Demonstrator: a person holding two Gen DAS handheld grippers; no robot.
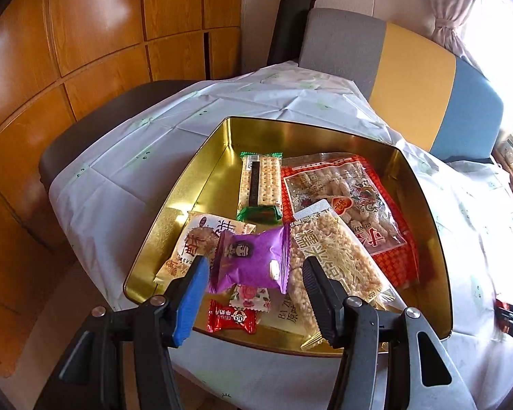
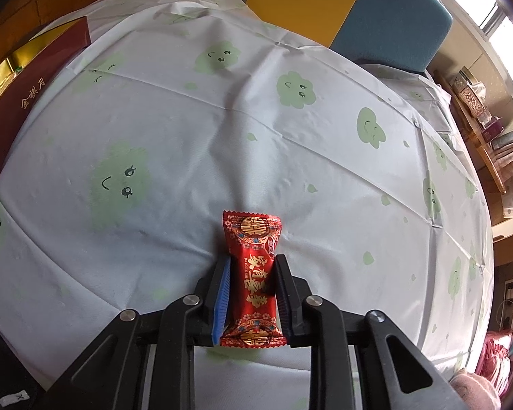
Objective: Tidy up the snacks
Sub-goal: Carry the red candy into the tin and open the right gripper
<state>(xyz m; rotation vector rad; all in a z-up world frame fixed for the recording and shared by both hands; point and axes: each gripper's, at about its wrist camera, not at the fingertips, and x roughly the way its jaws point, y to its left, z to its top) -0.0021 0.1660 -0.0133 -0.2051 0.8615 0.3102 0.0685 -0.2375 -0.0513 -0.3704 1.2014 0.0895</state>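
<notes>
- Left gripper (image 1: 256, 273): jaws apart, hovering over a purple packet (image 1: 251, 261) in the gold tin (image 1: 427, 205)
- Right gripper (image 2: 253, 266): clamped on a red candy (image 2: 254, 280); tablecloth (image 2: 188, 130) beneath

Glossy gold metal tin (image 1: 427, 205) — creased matt tablecloth (image 2: 222, 119).
</notes>
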